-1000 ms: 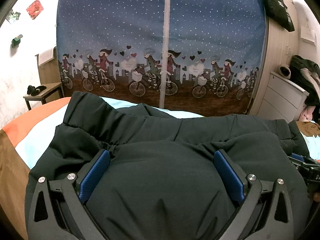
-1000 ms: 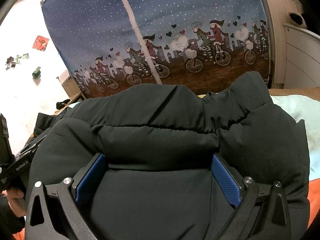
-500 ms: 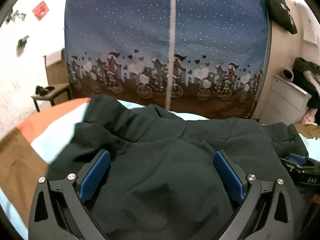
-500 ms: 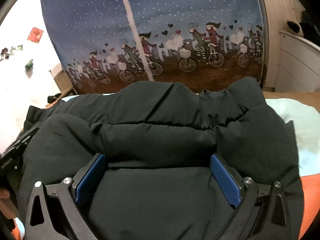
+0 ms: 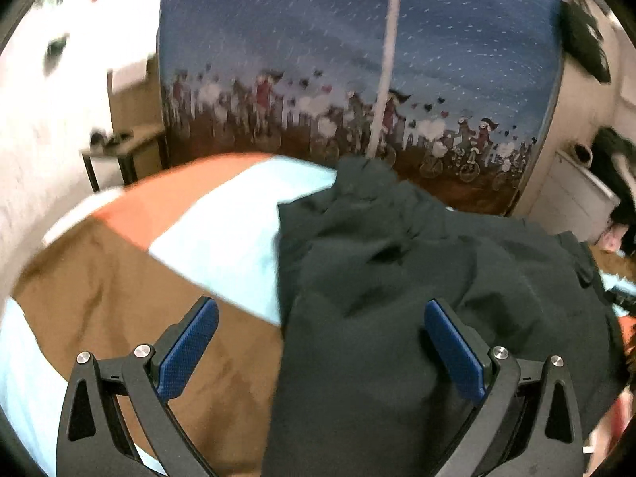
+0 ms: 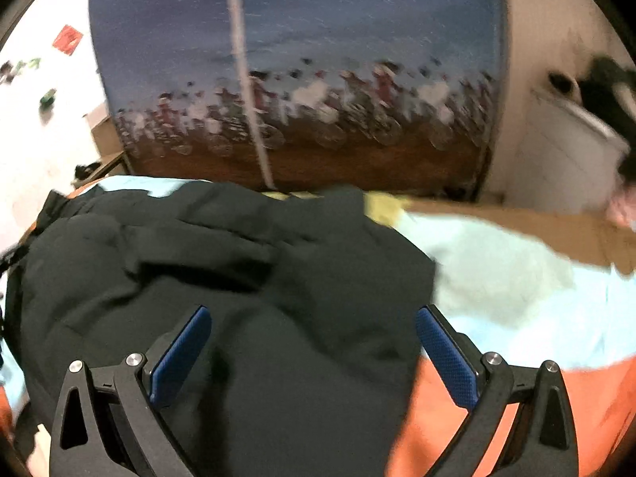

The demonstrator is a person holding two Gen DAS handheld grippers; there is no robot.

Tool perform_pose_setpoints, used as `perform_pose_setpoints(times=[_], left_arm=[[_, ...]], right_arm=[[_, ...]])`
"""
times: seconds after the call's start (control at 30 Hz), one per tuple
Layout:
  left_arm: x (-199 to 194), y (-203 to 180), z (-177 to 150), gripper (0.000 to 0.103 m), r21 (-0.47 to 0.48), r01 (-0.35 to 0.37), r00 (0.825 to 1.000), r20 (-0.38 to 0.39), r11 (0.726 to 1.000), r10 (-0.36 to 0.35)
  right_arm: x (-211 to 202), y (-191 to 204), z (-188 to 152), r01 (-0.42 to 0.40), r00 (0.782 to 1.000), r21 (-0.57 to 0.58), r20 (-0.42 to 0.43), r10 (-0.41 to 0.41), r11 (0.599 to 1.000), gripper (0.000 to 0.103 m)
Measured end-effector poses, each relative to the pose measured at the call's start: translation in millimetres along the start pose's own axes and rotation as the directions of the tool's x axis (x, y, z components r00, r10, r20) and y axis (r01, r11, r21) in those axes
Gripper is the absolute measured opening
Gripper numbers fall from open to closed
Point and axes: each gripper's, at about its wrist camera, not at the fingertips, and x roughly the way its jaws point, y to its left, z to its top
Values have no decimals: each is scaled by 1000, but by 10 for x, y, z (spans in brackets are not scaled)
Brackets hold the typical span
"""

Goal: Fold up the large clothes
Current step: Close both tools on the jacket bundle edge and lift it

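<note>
A large black padded jacket (image 5: 417,298) lies bunched on a bed with a brown, orange and pale blue cover (image 5: 206,246). In the left wrist view it fills the right half, and my left gripper (image 5: 320,342) stands open over its left edge, with its left finger over the bare cover. In the right wrist view the jacket (image 6: 222,278) fills the left half. My right gripper (image 6: 314,346) is open over the jacket's right edge, with its right finger over the orange and pale blue cover (image 6: 516,310). Neither gripper holds anything.
A blue fabric wardrobe with a bicycle print (image 5: 357,79) stands behind the bed. A small dark side table (image 5: 115,155) is at the left by the white wall. White drawers with dark clothes on top (image 5: 584,194) stand at the right.
Both grippers have moved apart, the left one leftward and the right one rightward, so each now sits over an edge of the jacket with bed cover showing. The views are motion-blurred.
</note>
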Motion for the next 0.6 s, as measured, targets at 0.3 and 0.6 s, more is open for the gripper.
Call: perform_pose_setpoints(times=[0.3, 0.6], left_arm=[[231, 85, 35, 102, 17, 116, 985, -131, 993, -113], [578, 347, -2, 102, -130, 249, 933, -234, 960, -273]], right_arm=[[254, -559, -247, -76, 989, 199, -110, 99, 977, 103], [447, -786, -391, -263, 945, 341, -96, 311, 903, 103]])
